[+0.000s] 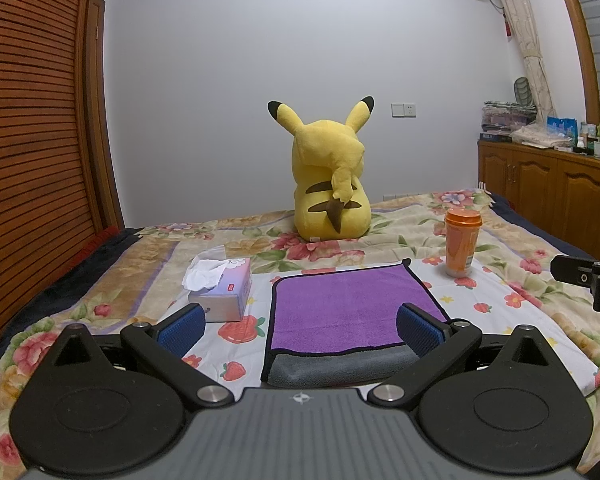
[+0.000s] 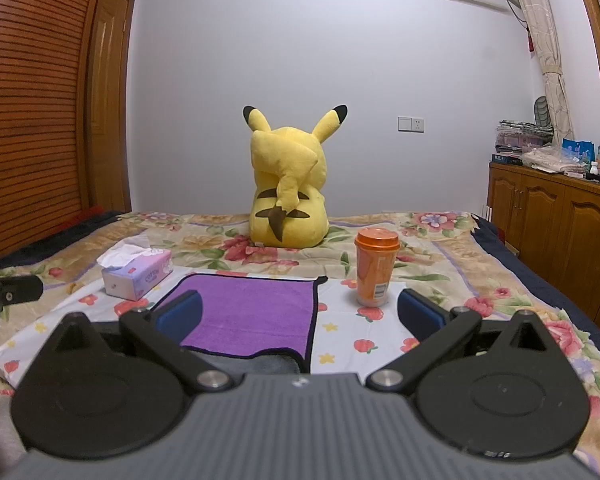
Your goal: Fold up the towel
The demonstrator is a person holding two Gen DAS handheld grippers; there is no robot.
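Note:
A purple towel [image 1: 340,308] with black trim lies flat on the bed, folded over, its grey underside [image 1: 332,368] showing along the near edge. It also shows in the right wrist view [image 2: 252,312]. My left gripper [image 1: 300,330] is open and empty, held above the towel's near edge, blue pads [image 1: 418,334] wide apart. My right gripper [image 2: 300,316] is open and empty, above the towel's near right corner. The right gripper's body [image 1: 592,280] shows at the right edge of the left wrist view.
A tissue box [image 1: 224,288] stands left of the towel. An orange lidded cup [image 1: 462,242] stands at its far right corner. A yellow plush toy [image 1: 328,176] sits farther back on the floral bedspread [image 1: 120,280]. A wooden cabinet [image 1: 548,192] stands at the right.

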